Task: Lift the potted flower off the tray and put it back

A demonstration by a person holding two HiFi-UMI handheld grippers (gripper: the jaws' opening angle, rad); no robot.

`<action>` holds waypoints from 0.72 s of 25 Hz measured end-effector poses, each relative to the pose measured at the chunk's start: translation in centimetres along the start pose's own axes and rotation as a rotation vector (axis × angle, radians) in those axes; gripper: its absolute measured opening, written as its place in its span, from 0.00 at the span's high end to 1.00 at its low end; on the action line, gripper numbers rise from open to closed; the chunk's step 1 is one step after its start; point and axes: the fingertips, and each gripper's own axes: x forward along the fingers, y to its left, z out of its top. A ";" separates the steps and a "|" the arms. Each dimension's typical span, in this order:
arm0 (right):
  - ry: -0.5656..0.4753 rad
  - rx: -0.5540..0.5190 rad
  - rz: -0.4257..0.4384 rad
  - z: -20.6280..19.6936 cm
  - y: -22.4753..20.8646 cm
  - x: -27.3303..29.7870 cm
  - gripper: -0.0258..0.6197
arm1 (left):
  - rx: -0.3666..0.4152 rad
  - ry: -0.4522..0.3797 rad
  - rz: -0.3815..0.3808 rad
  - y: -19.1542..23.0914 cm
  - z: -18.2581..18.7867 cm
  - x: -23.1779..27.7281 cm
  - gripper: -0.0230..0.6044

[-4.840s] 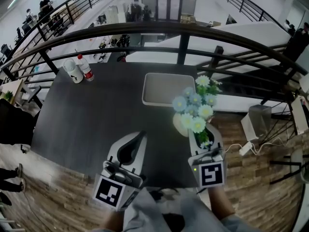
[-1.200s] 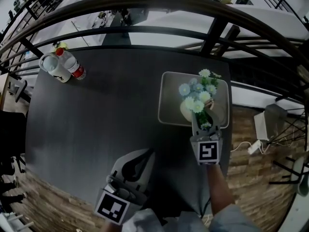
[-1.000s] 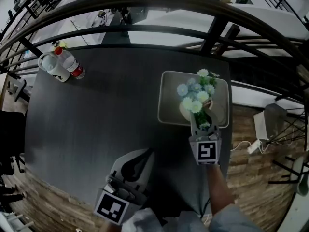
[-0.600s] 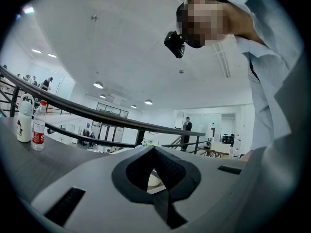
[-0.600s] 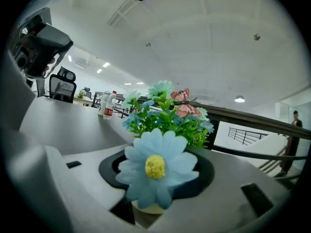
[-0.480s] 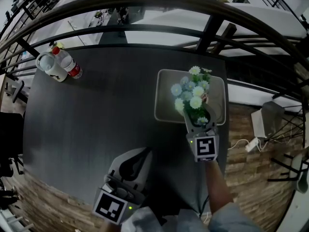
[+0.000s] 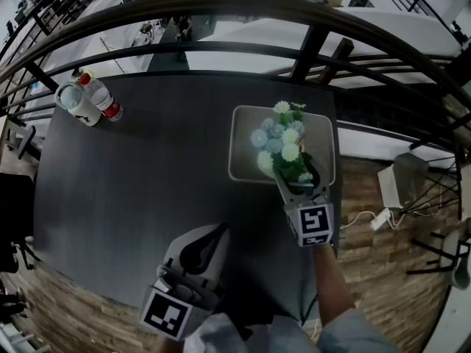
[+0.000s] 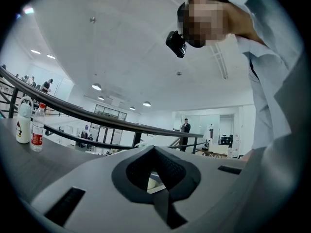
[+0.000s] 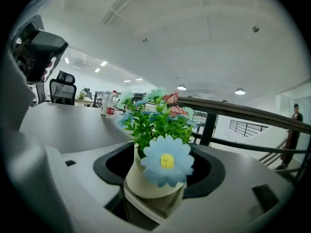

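The potted flower point(image 7: 278, 143), blue and white blooms in a cream pot, stands on the pale rectangular tray point(image 7: 241, 134) at the table's far right. My right gripper point(image 7: 295, 175) reaches it from the near side. In the right gripper view the pot point(image 9: 141, 179) sits between the dark pads point(image 9: 111, 165) with a gap on each side. These jaws have just been opening and stand open round the pot. My left gripper point(image 7: 218, 232) hovers shut over the table's near edge, holding nothing; the left gripper view shows its tips point(image 8: 156, 173) meeting.
A water bottle point(image 7: 104, 103) and a white jug point(image 7: 75, 103) stand at the table's far left corner. A dark curved railing point(image 7: 309, 48) runs behind the table. The tray lies close to the table's right edge, beyond which the wooden floor point(image 7: 368, 271) drops away.
Several seconds ago the right gripper held the pot in front of the tray; now the pot stands on the tray. Over the last second the right jaws have spread. The left gripper stayed put.
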 end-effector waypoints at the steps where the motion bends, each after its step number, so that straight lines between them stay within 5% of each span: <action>1: 0.000 0.006 -0.005 -0.1 -0.1 -0.3 0.50 | 0.002 -0.002 -0.002 -0.2 0.1 -0.1 0.97; 18: 0.019 0.023 -0.009 -0.1 1.1 -7.5 0.50 | 0.046 -0.059 -0.008 -4.6 2.1 -2.4 0.97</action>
